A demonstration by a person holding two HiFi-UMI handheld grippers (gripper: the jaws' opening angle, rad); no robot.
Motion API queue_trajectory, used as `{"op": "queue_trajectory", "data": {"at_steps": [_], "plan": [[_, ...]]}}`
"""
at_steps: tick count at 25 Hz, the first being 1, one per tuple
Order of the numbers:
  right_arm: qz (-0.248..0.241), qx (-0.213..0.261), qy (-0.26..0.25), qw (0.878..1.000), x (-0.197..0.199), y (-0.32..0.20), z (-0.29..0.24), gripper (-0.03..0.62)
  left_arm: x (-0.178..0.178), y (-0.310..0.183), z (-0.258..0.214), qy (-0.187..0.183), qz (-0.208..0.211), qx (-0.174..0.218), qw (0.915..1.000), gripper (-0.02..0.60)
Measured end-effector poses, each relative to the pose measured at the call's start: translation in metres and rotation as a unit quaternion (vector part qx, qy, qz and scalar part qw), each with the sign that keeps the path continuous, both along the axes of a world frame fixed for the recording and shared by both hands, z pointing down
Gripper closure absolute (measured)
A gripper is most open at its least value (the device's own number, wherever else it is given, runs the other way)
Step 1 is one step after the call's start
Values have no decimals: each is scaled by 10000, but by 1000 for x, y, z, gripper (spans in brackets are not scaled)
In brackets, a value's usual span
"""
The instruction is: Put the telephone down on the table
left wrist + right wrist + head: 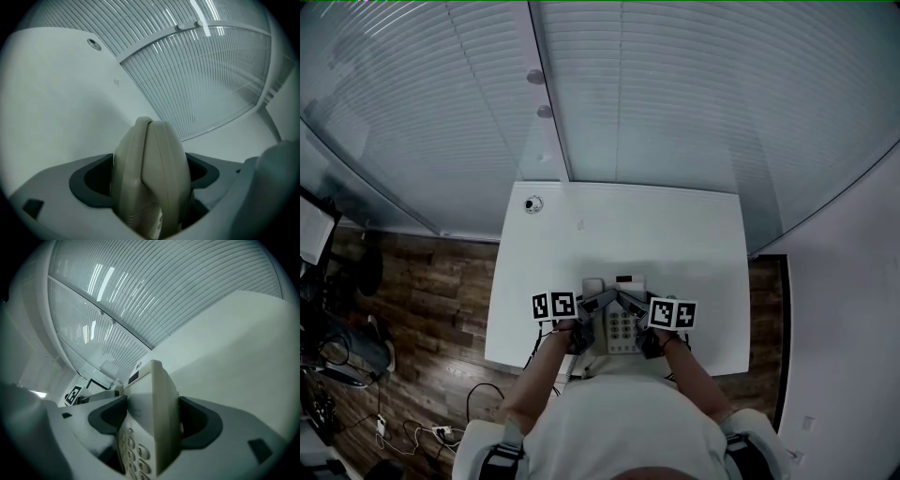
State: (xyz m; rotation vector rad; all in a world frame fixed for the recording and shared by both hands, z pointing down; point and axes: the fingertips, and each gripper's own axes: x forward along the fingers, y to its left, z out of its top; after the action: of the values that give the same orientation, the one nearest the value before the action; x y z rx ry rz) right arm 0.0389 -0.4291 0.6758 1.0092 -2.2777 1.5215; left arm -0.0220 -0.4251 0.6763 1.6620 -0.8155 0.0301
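A beige desk telephone (617,314) with a keypad and a handset on its left side is held between both grippers over the near part of the white table (675,234). My left gripper (592,305) is shut on its handset side (152,178). On the opposite, keypad side (150,427), my right gripper (636,305) is shut on the telephone's body. Whether the telephone rests on the table or hangs just above it, I cannot tell.
A small round cable port (533,203) sits at the table's far left corner. Glass walls with blinds (675,94) stand behind the table. Wooden floor (431,291) with cables lies left. The person's arms and torso fill the near edge.
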Motion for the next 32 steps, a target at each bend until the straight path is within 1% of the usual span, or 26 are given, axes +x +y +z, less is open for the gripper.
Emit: {"op": "queue_trajectory", "data": {"at_steps": [4,10,17,22,29,31,32], "plan": [[-9,-69,-32,10000,0,0,7,253,0,0,5,-49,-15,-30,10000,136],[-56,-59,-110,9999,0,-1,10,253,-1,-1,7,-152,-66,80,9998,137],[-43,-126,-257,9996,1,-3,14,252,0,-2,8,-251,-60,95,9996,137],[-54,-132,-288,9995,1,-2,14,251,-1,-1,7,-250,-57,124,9996,137],[-78,-119,-142,9998,4,0,15,252,1,1,8,-240,-102,169,9995,137],[-23,-159,-50,9999,4,0,17,251,-2,1,7,-362,-229,202,9989,137],[28,-190,24,9998,5,0,18,250,-6,1,7,-488,-334,232,9980,137]]}}
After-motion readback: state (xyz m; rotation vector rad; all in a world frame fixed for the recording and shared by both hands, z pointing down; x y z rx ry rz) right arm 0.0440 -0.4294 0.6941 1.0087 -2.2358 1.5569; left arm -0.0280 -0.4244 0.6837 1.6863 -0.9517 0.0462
